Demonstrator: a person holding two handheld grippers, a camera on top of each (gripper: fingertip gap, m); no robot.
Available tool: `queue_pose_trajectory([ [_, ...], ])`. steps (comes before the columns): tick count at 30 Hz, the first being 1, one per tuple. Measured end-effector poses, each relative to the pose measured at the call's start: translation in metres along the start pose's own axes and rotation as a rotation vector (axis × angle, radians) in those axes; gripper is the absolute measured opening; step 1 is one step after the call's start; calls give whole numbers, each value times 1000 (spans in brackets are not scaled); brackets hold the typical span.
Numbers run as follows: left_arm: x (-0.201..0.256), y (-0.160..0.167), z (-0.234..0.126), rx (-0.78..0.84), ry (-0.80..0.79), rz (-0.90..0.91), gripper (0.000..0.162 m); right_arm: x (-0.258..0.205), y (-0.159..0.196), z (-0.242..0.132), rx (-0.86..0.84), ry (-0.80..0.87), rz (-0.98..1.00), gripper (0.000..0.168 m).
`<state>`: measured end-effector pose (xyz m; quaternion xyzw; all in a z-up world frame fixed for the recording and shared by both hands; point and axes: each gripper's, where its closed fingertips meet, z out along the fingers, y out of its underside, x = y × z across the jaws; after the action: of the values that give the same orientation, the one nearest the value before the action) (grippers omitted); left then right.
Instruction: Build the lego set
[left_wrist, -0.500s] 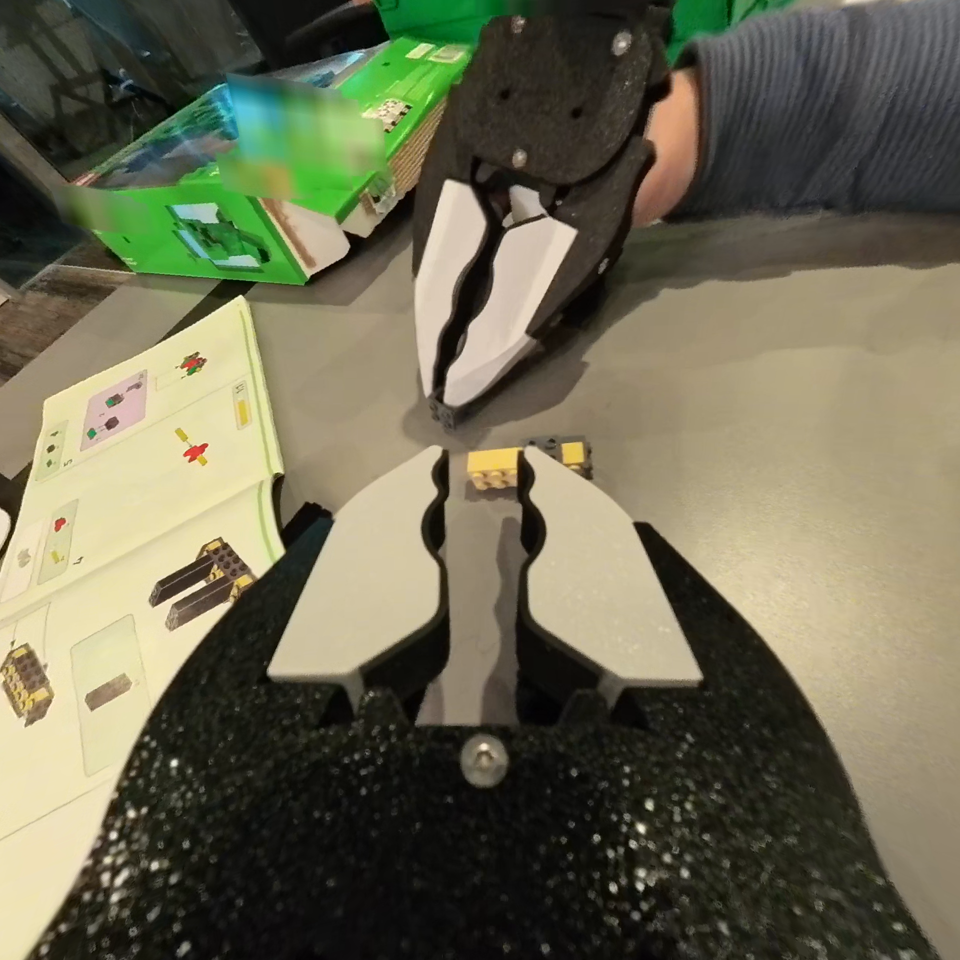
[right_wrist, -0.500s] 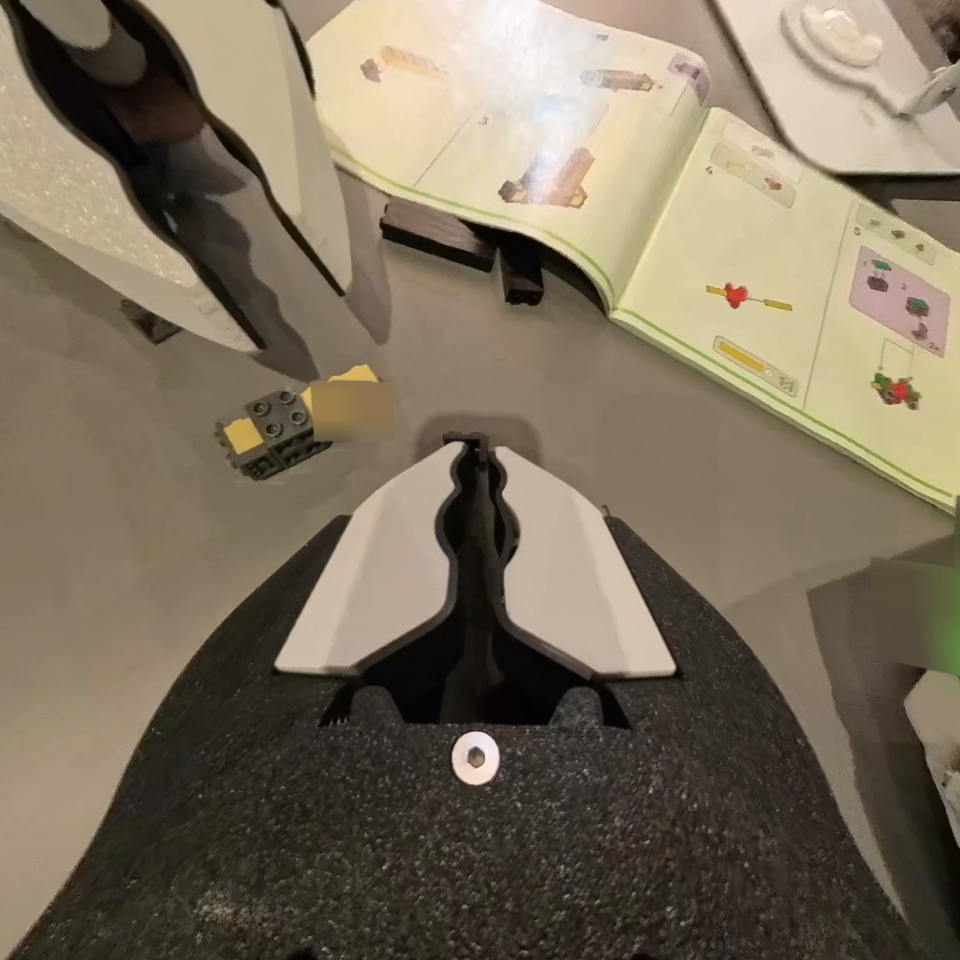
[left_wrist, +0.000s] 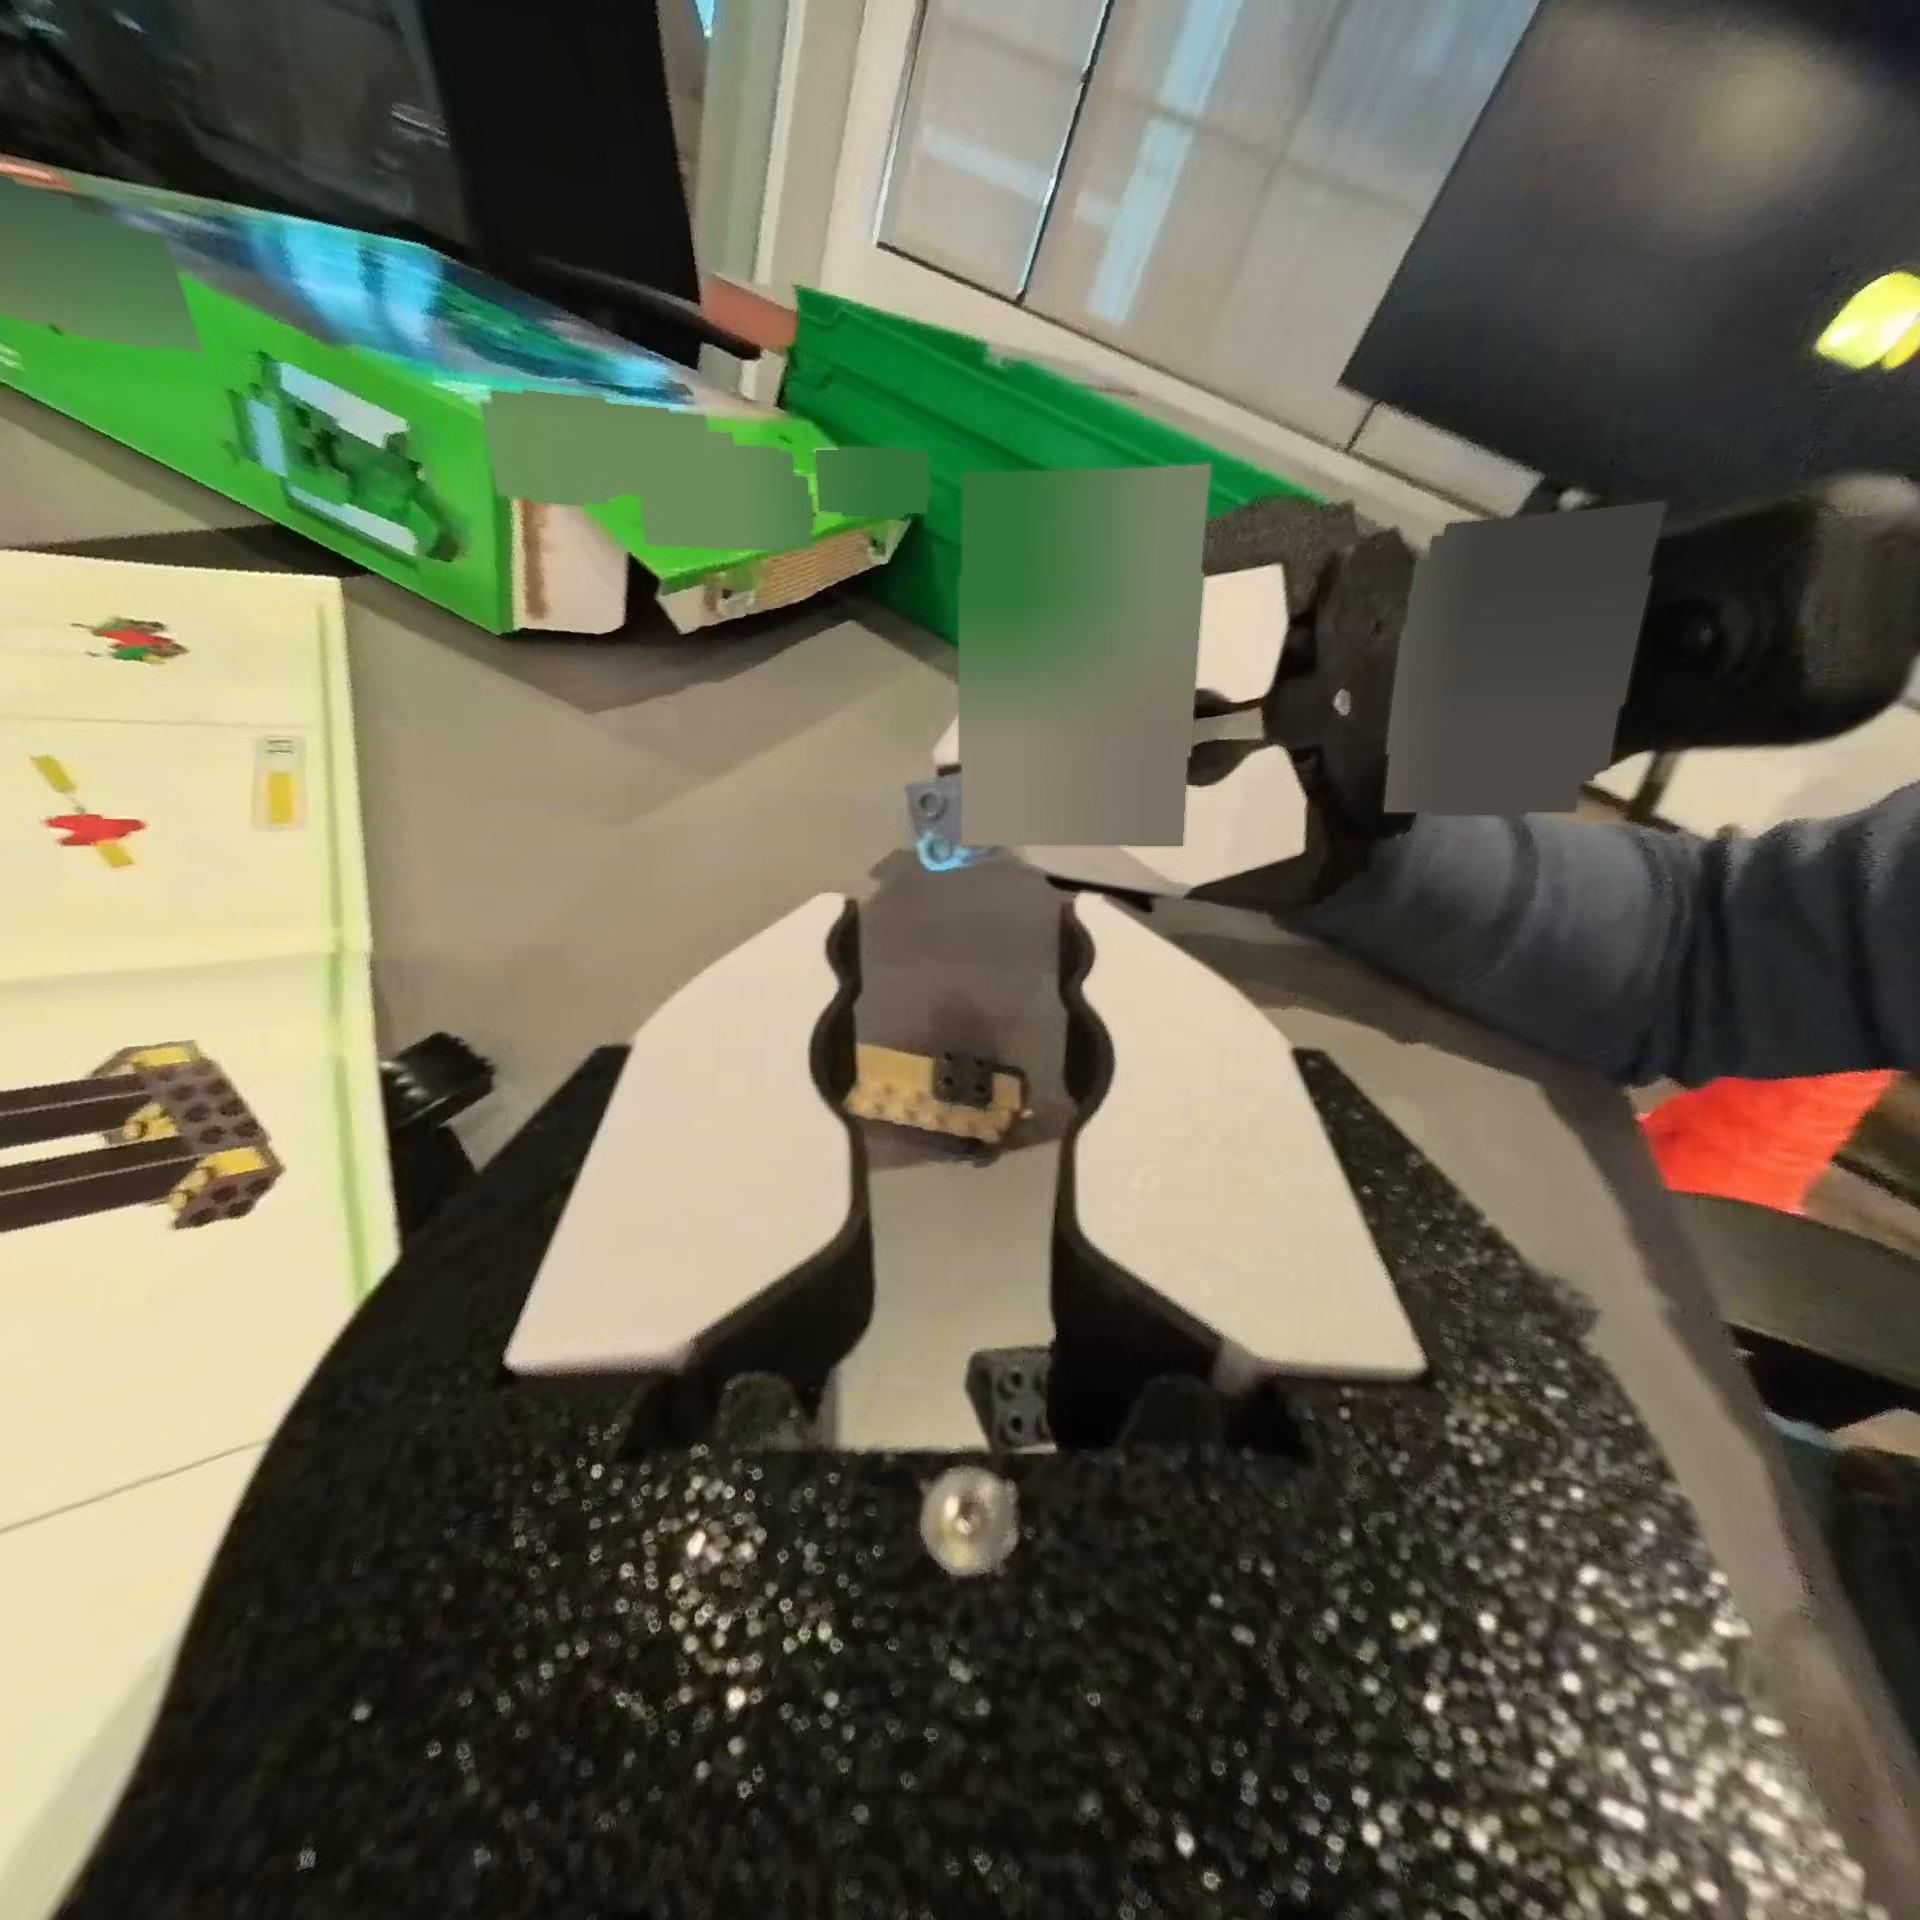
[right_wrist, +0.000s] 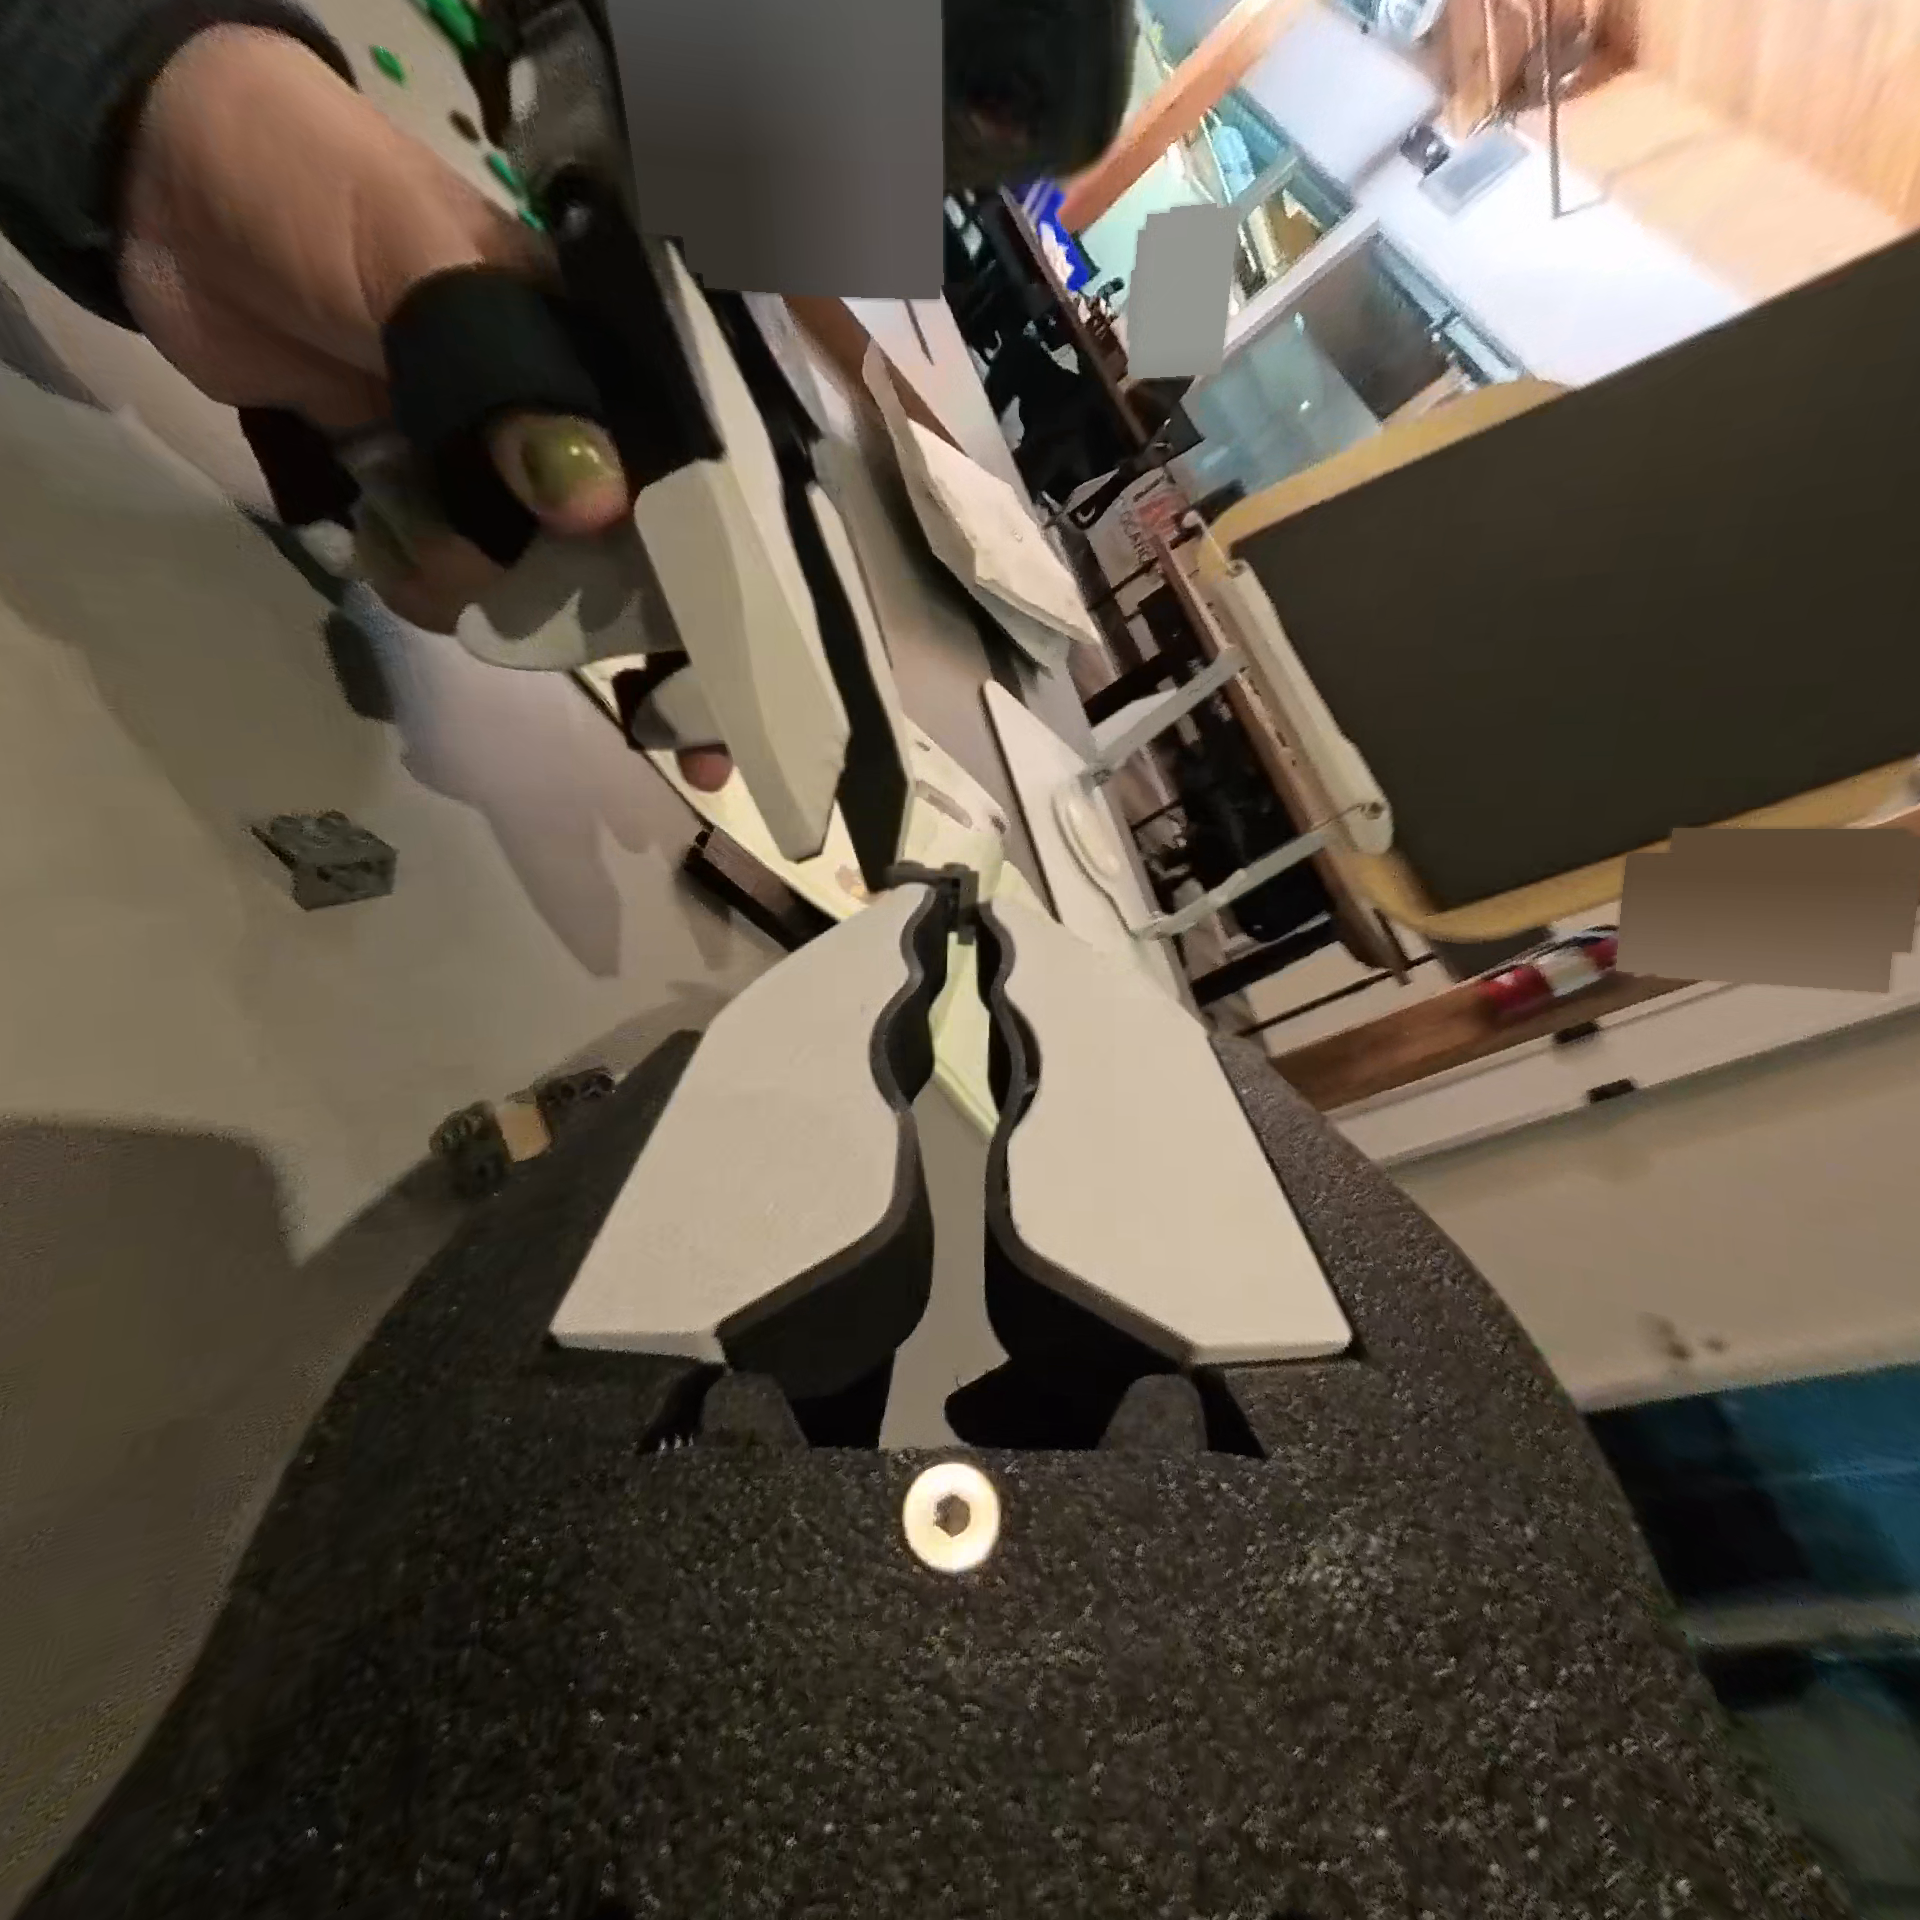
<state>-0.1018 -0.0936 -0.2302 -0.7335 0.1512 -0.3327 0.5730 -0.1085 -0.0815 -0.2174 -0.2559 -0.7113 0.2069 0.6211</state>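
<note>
Left gripper (left_wrist: 961, 914): fingers spread wide, nothing between them; it hangs above the grey table (left_wrist: 623, 831). Seen through the gap, a tan-and-dark lego assembly (left_wrist: 935, 1096) lies on the table under the fingers, not touched by them. A second small dark grey brick (left_wrist: 1010, 1392) shows low in the gap near the finger roots, also lying loose. Right gripper (right_wrist: 951, 904): fingertips nearly together and pinching a small dark lego piece (right_wrist: 954, 891) right at the tips; the gripper is rolled over, so the table runs steeply tilted in its view. In the left wrist view that same gripper comes in from the right, held up off the table ahead of the left fingertips, with the grey studded piece (left_wrist: 940, 826) at its tip partly hidden by a blurred patch. In the right wrist view a loose dark grey brick (right_wrist: 324, 860) lies on the table to the left, and the tan-and-dark assembly shows just beside the gripper body. Further out: the open instruction booklet (left_wrist: 177, 935) lies at left, with a black piece (left_wrist: 436, 1075) at its edge; a green set box (left_wrist: 343, 447) lies beyond it.
</note>
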Motion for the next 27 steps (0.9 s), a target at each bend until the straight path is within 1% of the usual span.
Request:
queue_pose_trajectory([
  [3,4,-2,0,24,43,-37,32,-1,-5,0,4,17,-75,5],
  [7,5,-4,-2,34,42,-12,24,-5,-9,1,-2,17,-142,5],
  [10,7,-4,-3,38,50,14,16,-8,-12,2,3,18,-175,5],
  [15,6,-4,-5,16,46,61,15,-10,-13,2,6,21,-201,5],
  [17,3,-5,-8,11,15,99,15,-9,-2,1,-59,5,-188,6],
  [20,-3,-8,-13,-5,-56,202,15,-4,17,-3,-133,-57,-19,11],
  [21,-3,-7,-13,-24,-66,250,15,-4,19,-5,-130,-84,48,15],
  [22,-1,-5,-13,-47,-64,297,15,-3,19,-7,-114,-115,106,15],
  [27,11,24,-7,-233,-7,522,15,-26,1,-20,-48,-448,434,15],
])
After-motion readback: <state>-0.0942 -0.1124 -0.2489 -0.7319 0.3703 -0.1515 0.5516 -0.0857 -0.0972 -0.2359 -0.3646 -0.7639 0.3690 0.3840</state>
